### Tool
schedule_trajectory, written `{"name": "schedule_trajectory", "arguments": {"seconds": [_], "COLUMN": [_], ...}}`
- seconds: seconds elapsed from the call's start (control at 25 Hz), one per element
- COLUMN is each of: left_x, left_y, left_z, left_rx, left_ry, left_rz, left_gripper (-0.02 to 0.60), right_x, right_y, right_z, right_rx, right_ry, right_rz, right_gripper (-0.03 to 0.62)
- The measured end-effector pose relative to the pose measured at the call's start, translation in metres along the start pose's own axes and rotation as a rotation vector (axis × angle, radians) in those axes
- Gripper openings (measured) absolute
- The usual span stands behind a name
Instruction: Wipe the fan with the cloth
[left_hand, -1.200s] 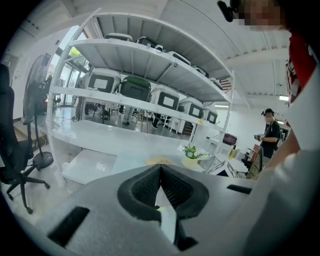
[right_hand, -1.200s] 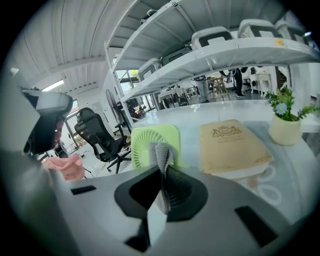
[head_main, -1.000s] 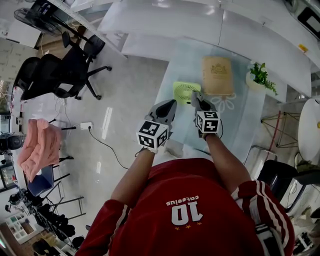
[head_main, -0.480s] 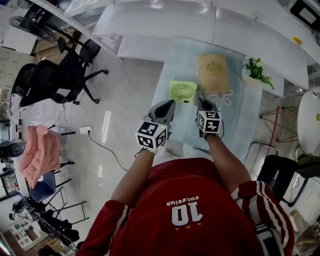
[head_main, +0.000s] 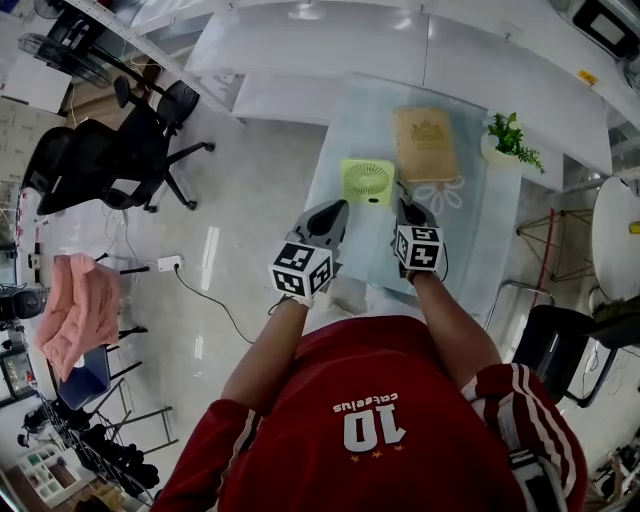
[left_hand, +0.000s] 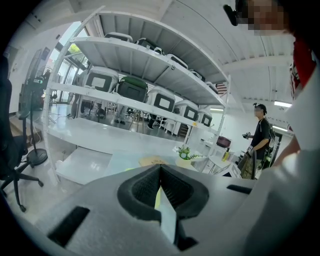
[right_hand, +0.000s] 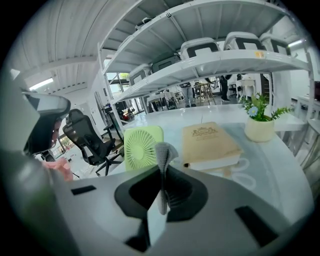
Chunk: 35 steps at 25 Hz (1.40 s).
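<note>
A square light-green fan (head_main: 367, 181) stands on the glass table (head_main: 350, 120), just beyond both grippers. In the right gripper view the fan (right_hand: 142, 146) faces me, left of centre. My right gripper (right_hand: 162, 172) is shut on a small grey cloth (right_hand: 165, 152), which sticks up between its jaws, a short way in front of the fan. In the head view the right gripper (head_main: 405, 208) hangs near the fan's right corner. My left gripper (head_main: 335, 210) sits near the fan's left corner, and its jaws (left_hand: 160, 170) are shut with nothing between them.
A tan book (head_main: 424, 145) lies right of the fan, with a small potted plant (head_main: 505, 140) beyond it. Black office chairs (head_main: 120, 140) stand on the floor at left, and a pink cloth (head_main: 75, 310) hangs on a rack. Another person (left_hand: 260, 137) stands far off.
Almost nothing differs. The head view has shifted slightly, and both grippers stay in front of the fan with the cloth still in the right one.
</note>
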<state>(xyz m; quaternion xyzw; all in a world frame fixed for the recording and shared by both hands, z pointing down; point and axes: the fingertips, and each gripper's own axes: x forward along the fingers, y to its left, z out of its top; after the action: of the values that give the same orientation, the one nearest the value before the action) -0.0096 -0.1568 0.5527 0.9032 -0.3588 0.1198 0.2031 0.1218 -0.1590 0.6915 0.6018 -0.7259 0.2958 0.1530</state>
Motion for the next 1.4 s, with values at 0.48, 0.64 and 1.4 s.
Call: {"name": "schedule_trajectory", "arguments": {"seconds": [0.48,0.64,1.4], "left_x": [-0.032,-0.042,-0.055], "left_y": [0.033,0.048,0.088], "left_z": [-0.009,-0.015,-0.015], "left_rx": [-0.018,-0.02,-0.025], "left_ry": [0.024,0.035,0.06], "left_rz": [0.077,0.114,0.176], "left_gripper": [0.0,0.0,0.0], "right_x": [0.006,0.015,0.071], "right_y": [0.047,0.066,0.109], "right_z": [-0.01,-0.012,-0.015], "right_rx": [0.006,0.0,-0.035], "right_ry": [-0.01,-0.005,0.055], "right_rz": [0.076,0.113,0.199], "right_gripper": [0.013,0.014,0.012]}}
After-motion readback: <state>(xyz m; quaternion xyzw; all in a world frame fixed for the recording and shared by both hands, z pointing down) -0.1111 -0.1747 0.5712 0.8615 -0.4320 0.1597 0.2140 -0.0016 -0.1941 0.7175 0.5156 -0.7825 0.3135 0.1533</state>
